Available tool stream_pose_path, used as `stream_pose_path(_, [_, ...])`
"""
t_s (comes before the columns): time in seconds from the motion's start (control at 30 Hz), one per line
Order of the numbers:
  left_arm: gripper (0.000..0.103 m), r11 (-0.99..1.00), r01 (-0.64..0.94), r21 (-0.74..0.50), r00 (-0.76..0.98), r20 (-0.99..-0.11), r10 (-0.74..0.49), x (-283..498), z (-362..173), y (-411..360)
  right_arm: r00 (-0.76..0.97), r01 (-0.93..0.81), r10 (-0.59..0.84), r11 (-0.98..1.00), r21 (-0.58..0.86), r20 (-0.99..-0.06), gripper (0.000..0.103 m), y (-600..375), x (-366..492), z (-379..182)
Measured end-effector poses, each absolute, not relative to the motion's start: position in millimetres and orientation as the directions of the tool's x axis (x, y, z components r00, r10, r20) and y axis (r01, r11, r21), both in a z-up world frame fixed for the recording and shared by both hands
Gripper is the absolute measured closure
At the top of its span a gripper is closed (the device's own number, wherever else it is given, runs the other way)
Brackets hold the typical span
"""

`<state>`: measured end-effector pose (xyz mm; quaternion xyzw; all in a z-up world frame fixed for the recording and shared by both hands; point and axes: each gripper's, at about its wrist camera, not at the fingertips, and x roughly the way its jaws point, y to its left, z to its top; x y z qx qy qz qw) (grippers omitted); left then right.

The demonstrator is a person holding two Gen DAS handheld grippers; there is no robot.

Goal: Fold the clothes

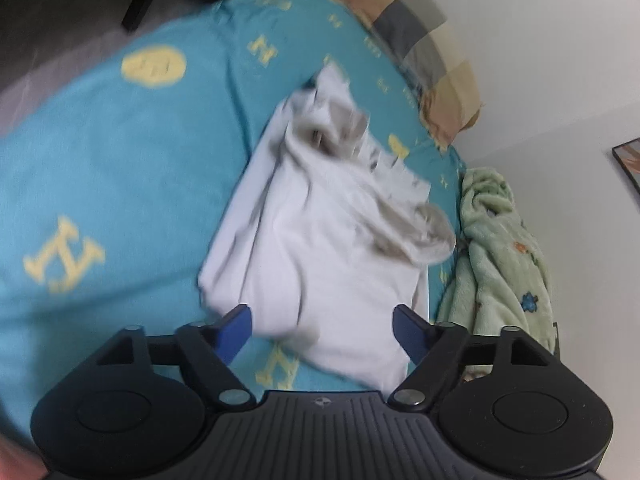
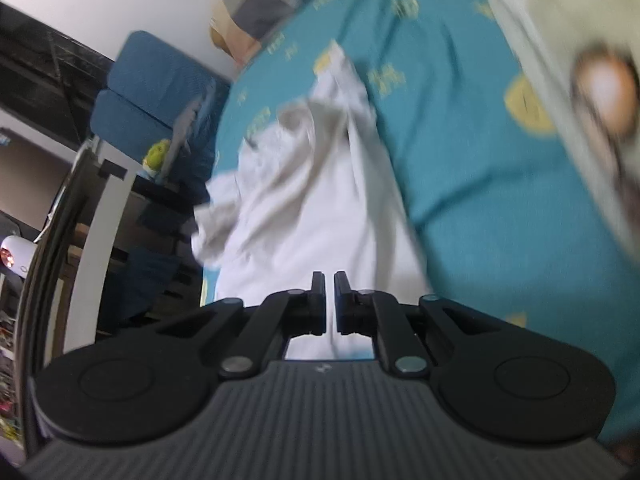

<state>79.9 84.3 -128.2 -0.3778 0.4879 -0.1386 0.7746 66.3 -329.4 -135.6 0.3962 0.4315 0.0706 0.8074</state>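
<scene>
A white garment (image 1: 320, 248) lies rumpled on the teal bedspread (image 1: 120, 152), its collar and sleeves bunched toward the far end. My left gripper (image 1: 322, 330) is open just above the garment's near hem, one blue finger on each side of the cloth, holding nothing. In the right wrist view the same white garment (image 2: 316, 200) stretches away from my right gripper (image 2: 330, 300). Its jaws are nearly closed, with white cloth seen in the narrow slit between them and under them. Both views are motion-blurred.
A checked pillow (image 1: 428, 52) lies at the head of the bed by the white wall. A pale green fleece blanket (image 1: 500, 248) is heaped at the bed's right side and fills the right wrist view's right edge (image 2: 560, 80). Blue cushions (image 2: 160, 92) and dark furniture stand beside the bed.
</scene>
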Motion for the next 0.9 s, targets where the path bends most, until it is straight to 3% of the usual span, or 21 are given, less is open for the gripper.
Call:
stream_pose_path(0.17, [0.018,0.586,-0.265,-0.766,0.387,-0.641,-0.663,85,-163,74,0.538,0.342,0.553,0.546,0.765,-0.636,0.04,-317,62,-162])
stream_pose_path(0.23, [0.017,0.53,-0.317,-0.787,0.384,-0.617,-0.687,92,-179,73,0.515,0.407,0.594,0.466,0.786,-0.618,0.037,-315,61,-178])
stream_pose_path(0.37, [0.018,0.419,-0.429,-0.8,0.41,-0.586,-0.699,104,-210,79,0.499,0.559,0.609,0.318,0.766,-0.617,0.037,-319,63,-213])
stream_pose_path(0.47, [0.022,0.349,-0.461,-0.816,0.459,-0.556,-0.692,111,-218,86,0.566,0.572,0.58,0.236,0.786,-0.586,0.037,-327,64,-221])
stream_pose_path(0.6, [0.037,0.344,-0.488,-0.802,0.483,-0.577,-0.659,115,-221,90,0.653,0.525,0.446,0.315,0.79,-0.612,0.037,-336,70,-207])
stream_pose_path(0.67, [0.044,0.352,-0.496,-0.794,0.484,-0.589,-0.647,117,-220,89,0.672,0.509,0.41,0.349,0.787,-0.617,0.049,-337,75,-204])
stream_pose_path(0.7, [0.053,0.354,-0.501,-0.79,0.488,-0.595,-0.638,117,-219,91,0.673,0.502,0.403,0.368,0.783,-0.62,0.054,-335,78,-203])
stream_pose_path(0.77, [0.062,0.346,-0.511,-0.787,0.502,-0.6,-0.623,117,-219,94,0.669,0.48,0.403,0.407,0.777,-0.625,0.078,-331,81,-200])
stream_pose_path(0.8, [0.068,0.343,-0.515,-0.786,0.509,-0.602,-0.616,118,-219,96,0.67,0.47,0.405,0.416,0.778,-0.622,0.08,-330,82,-199])
stream_pose_path(0.9, [0.068,0.338,-0.517,-0.787,0.509,-0.6,-0.618,119,-215,99,0.677,0.463,0.402,0.417,0.782,-0.616,0.082,-336,77,-198])
